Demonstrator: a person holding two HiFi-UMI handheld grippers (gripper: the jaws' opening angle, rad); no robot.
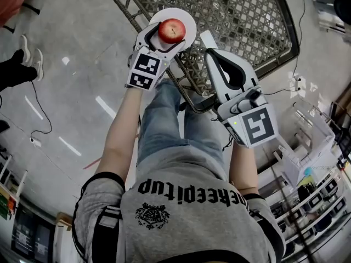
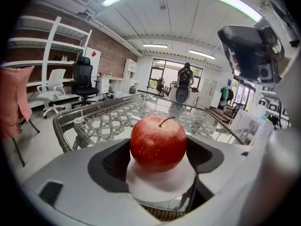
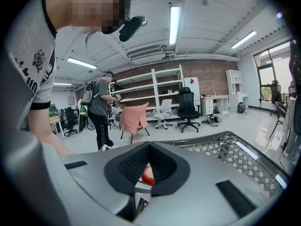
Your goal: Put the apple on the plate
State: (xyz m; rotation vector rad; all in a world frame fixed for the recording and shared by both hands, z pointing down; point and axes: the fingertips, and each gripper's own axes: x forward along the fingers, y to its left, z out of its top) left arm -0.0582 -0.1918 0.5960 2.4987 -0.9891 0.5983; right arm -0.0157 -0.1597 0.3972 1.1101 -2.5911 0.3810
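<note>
A red apple (image 1: pixel 171 30) stands stem-up on a small white plate (image 1: pixel 189 19) at the near corner of the glass table (image 1: pixel 247 15). My left gripper (image 1: pixel 168 37) is shut on the apple, with a dark pad against each side of it. In the left gripper view the apple (image 2: pixel 158 142) rests on the plate (image 2: pixel 160 186) between the pads. My right gripper (image 1: pixel 208 38) hovers just right of the plate over the table's edge, shut and empty. A sliver of the apple (image 3: pixel 147 175) shows through its jaws.
The table has a lattice under the glass and a woven rim (image 1: pixel 289 43). My legs in jeans (image 1: pixel 164 125) are right against its near corner. A person (image 3: pixel 99 112) stands by a pink-draped chair (image 3: pixel 133 117). Office chairs (image 2: pixel 83 81) and shelving (image 1: pixel 315 193) surround the area.
</note>
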